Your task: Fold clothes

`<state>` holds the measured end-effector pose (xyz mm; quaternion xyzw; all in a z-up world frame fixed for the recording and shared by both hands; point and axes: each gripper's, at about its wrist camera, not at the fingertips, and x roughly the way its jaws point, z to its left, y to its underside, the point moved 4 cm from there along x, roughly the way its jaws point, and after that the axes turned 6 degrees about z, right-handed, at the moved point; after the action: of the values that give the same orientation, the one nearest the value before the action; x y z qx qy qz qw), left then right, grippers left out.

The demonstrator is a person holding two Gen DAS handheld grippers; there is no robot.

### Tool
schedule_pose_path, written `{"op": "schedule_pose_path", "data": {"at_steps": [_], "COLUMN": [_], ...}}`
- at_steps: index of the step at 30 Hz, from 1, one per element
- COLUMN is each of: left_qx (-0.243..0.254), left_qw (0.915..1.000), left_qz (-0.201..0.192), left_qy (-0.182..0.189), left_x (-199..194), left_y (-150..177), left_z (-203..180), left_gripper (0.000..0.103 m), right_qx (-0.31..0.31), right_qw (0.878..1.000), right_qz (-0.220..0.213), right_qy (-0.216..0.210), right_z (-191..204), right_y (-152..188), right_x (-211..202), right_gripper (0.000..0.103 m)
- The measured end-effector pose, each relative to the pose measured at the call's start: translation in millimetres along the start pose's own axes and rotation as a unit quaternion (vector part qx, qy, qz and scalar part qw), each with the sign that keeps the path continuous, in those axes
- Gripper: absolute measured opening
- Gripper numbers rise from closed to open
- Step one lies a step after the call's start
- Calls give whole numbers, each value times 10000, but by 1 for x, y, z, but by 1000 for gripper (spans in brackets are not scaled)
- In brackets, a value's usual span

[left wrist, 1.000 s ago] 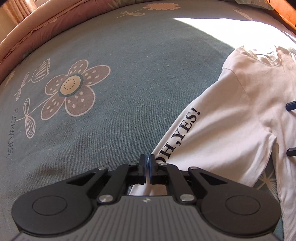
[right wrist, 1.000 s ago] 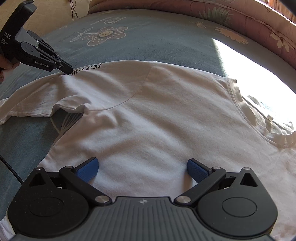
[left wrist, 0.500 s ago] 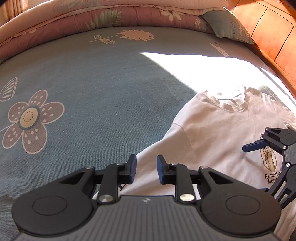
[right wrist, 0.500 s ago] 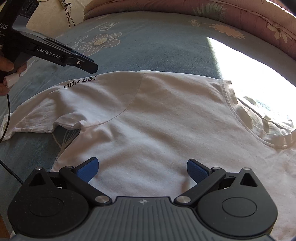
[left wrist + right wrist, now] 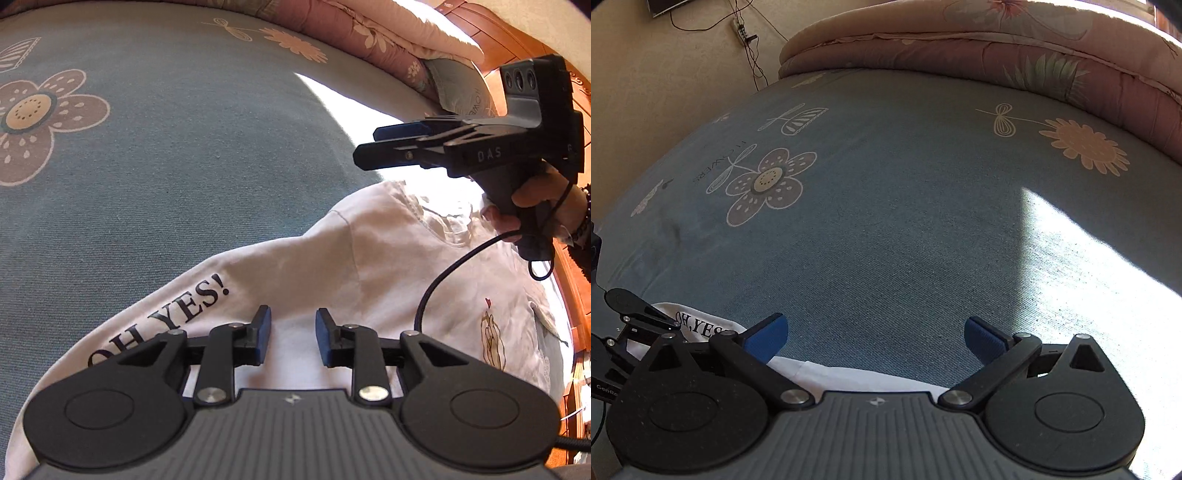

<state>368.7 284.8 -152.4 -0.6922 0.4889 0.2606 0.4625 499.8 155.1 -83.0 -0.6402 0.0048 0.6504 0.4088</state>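
A white T-shirt [image 5: 388, 266] lies flat on the blue flowered bed sheet [image 5: 184, 166], its near sleeve printed "OH,YES!" [image 5: 177, 314]. My left gripper [image 5: 291, 314] hovers over that sleeve, its jaws opening, and no cloth is pinched between the pads. My right gripper [image 5: 373, 146], held by a hand [image 5: 535, 192], floats above the collar. In the right wrist view the right gripper [image 5: 875, 325] stands wide open over bare sheet [image 5: 886, 221]. The shirt's edge [image 5: 849, 376] lies under it, and a finger [image 5: 646, 314] of the left gripper shows beside the sleeve print [image 5: 698, 325].
A folded pink quilt [image 5: 997, 48] runs along the far side of the bed, with a pillow [image 5: 458, 88] and a wooden headboard [image 5: 517, 48] to the right. The right gripper's cable [image 5: 443, 277] hangs over the shirt. A wall with a power strip [image 5: 740, 31] stands beyond the bed's left end.
The left gripper let go of the sleeve cuff, opened its jaws and shifted up over the sleeve. The right gripper lifted off the shirt's body and swung out past its edge over bare sheet.
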Motion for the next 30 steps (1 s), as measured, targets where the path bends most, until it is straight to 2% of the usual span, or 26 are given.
{"op": "schedule_pose_path", "data": {"at_steps": [4,7,10,12,14,16,17,21,27,30], "left_qx": [21,71,391,578,564,543,597,622,506,526], "left_qw": [10000,10000,9992,9982,9984,9981,9977,9978,9984,9985], "left_qz": [-43,41,-50,-131,-23,272,294,237,229,140], "left_qy": [15,-57,-93,-42,-14,-81,-129,-64,51,80], "left_x": [0,-5,-14,-15,-6,7,10,11,11,9], "left_y": [1,-3,-11,-19,-25,-21,-18,-18,-17,-12], "left_z": [-1,-9,-20,-26,-26,-25,-26,-29,-23,-19], "left_gripper": [28,27,28,38,41,41,41,43,44,45], "right_qx": [-696,-1136,-874,-684,-677,-789,-873,-1227,-1276,-1104], "right_qw": [9973,9913,9944,9963,9964,9953,9945,9909,9903,9925], "right_qz": [217,485,415,367,354,400,431,455,471,518], "right_qy": [23,454,417,369,370,389,379,324,290,-85], "right_z": [18,29,26,22,22,24,24,25,26,20], "right_y": [4,32,53,57,57,55,54,49,36,26], "right_x": [22,34,31,29,29,31,31,32,35,23], "right_gripper": [103,103,103,103,103,103,103,103,103,103]}}
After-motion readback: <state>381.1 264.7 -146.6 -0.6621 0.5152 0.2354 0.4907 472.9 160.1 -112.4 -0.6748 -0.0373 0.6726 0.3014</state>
